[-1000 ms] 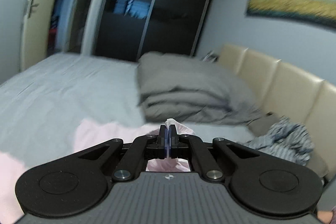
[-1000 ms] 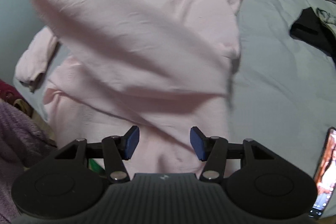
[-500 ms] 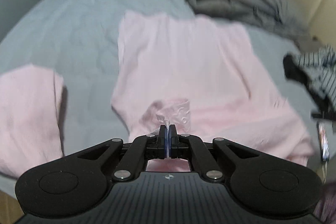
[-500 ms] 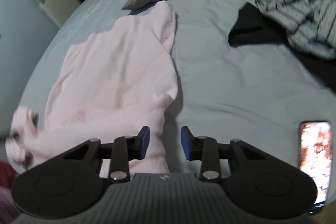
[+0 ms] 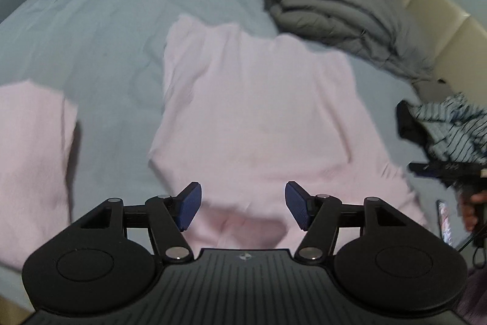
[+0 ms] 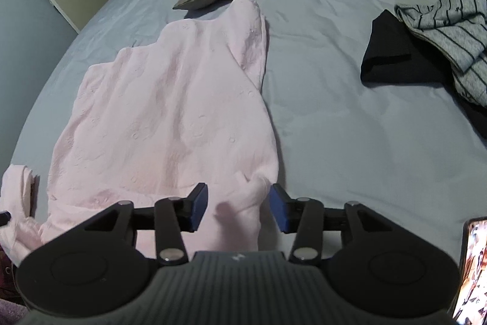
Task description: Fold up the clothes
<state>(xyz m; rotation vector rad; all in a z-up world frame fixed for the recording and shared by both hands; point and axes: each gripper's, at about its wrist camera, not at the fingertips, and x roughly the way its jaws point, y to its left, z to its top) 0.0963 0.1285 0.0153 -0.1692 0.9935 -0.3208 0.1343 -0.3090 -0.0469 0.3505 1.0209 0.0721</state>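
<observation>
Left wrist view: both tools [image 5: 243,207] [image 6: 238,207] gape, seemingly hovering over pink garment [image 5: 258,111].

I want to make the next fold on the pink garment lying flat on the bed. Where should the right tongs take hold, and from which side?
Grip the bunched near right corner of the pink garment, the raised fold at its hem. The open right tongs already straddle it, so come straight down from the near edge. That lump stands proud of the bed sheet, giving the pads fabric to pinch, whereas the flat middle would not.

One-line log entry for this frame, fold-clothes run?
phase: pink garment lying on bed | left gripper: open, empty | right gripper: open, straddling near edge | striped garment: untouched
</observation>
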